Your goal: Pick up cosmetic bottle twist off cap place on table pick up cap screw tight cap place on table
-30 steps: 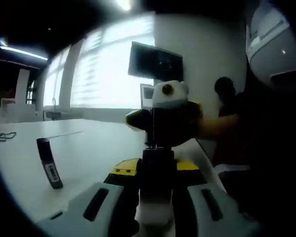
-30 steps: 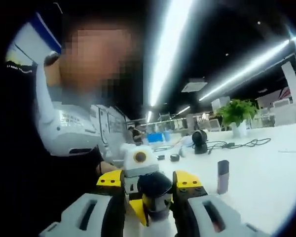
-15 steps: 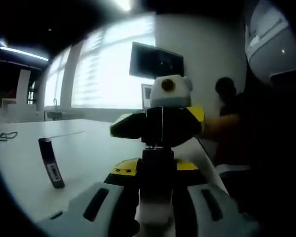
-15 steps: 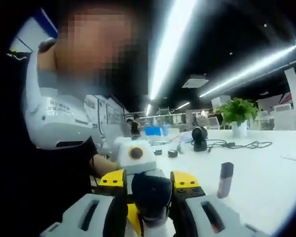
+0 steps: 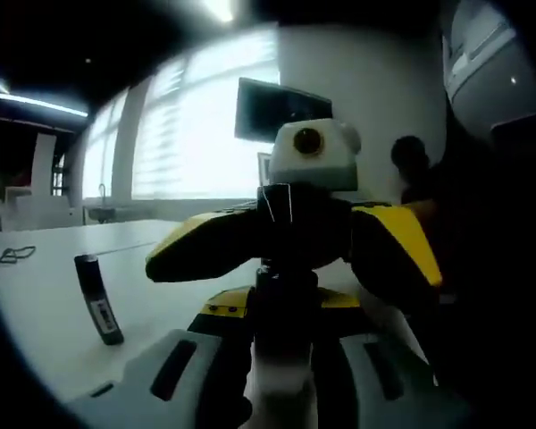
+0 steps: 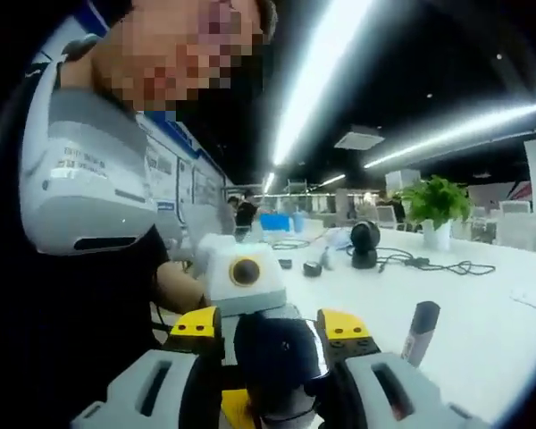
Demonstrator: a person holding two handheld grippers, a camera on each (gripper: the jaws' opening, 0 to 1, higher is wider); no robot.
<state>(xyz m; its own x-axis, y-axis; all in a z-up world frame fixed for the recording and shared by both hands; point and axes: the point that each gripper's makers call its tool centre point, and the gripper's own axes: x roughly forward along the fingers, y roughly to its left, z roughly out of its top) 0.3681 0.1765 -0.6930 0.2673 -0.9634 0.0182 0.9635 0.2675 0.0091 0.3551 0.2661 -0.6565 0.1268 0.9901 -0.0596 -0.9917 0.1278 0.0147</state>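
Observation:
In the left gripper view my left gripper [image 5: 282, 308] is shut on the cosmetic bottle [image 5: 282, 389], which has a white body and a dark neck and stands up between the jaws. My right gripper [image 5: 295, 234] faces it from above, its yellow and black fingers [image 5: 397, 255] spread wide across the view and clamped on the bottle's top. In the right gripper view my right gripper [image 6: 277, 338] is shut on the glossy black cap [image 6: 281, 362]; the bottle body below it is hidden. Both are held above the white table [image 5: 45, 299].
A slim dark tube [image 5: 99, 310] stands on the table, also seen as the tube [image 6: 421, 331] at the right. Farther back are a potted plant [image 6: 438, 204], a round black device [image 6: 364, 244] with cables [image 6: 456, 266], and a monitor [image 5: 281, 112]. The person's torso [image 6: 80, 188] is close at the left.
The right gripper has rolled around the bottle's top and looms larger in the left gripper view. The cap sits bigger and nearer in the right gripper view. The bottle stays clamped.

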